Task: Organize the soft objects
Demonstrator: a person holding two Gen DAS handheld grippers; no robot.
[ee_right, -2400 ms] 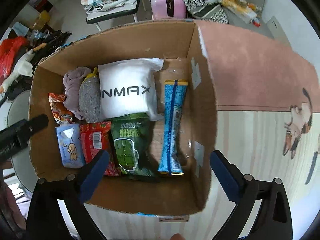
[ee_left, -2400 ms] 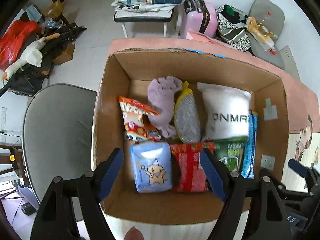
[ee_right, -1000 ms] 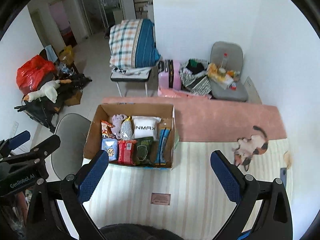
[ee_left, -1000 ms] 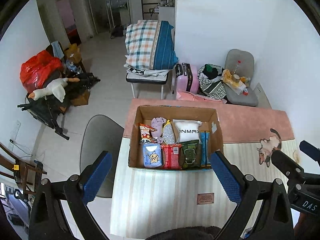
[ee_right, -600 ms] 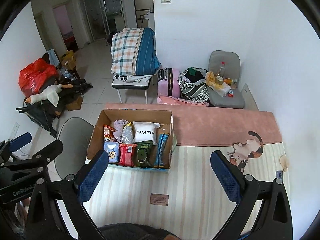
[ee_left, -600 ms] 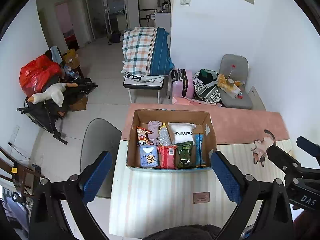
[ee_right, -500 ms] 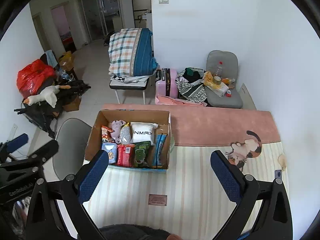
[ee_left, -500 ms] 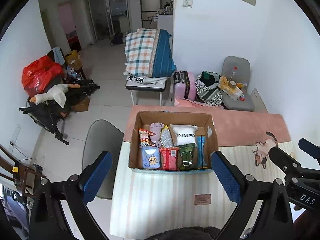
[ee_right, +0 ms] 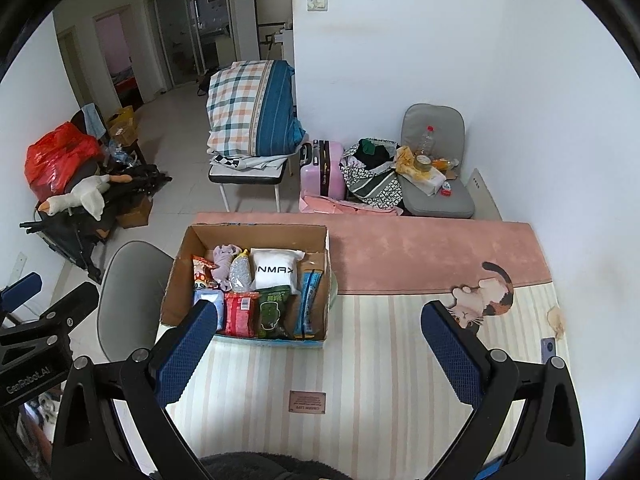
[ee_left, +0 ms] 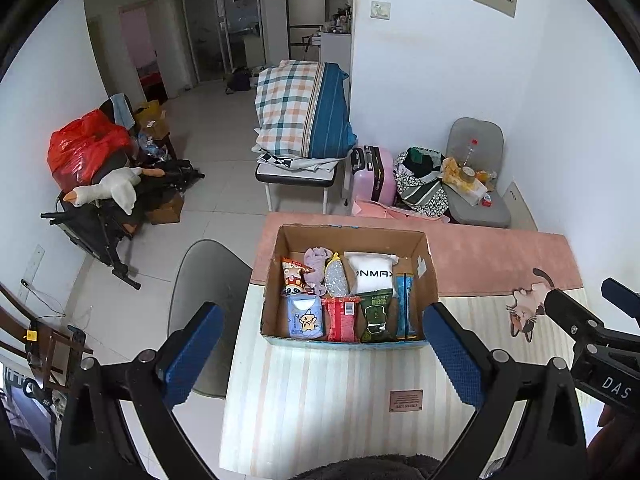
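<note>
An open cardboard box [ee_left: 428, 268] stands on the striped table mat [ee_left: 320, 400], also in the right wrist view [ee_right: 176, 280]. Inside lie a white NMAX pack [ee_left: 374, 276], a purple cloth [ee_left: 316, 262], a grey sponge [ee_left: 335, 278], a light blue pack [ee_left: 305, 320], a red pack [ee_left: 343, 318], a green pack [ee_left: 376, 314] and a blue pack [ee_left: 404, 304]. My left gripper [ee_left: 320, 352] is open and empty, held high above the table in front of the box. My right gripper [ee_right: 316, 344] is open and empty, to the box's right.
A grey chair [ee_left: 204, 280] stands left of the table. A pink rug with a cat figure [ee_right: 484, 292] lies on the table's far part. On the floor beyond are a stool with folded bedding [ee_left: 304, 112], a pink suitcase [ee_left: 372, 176] and a cluttered grey seat [ee_left: 472, 184].
Both grippers have pulled far back and up from just over the box, which now looks small. In the last half second the view has hardly shifted.
</note>
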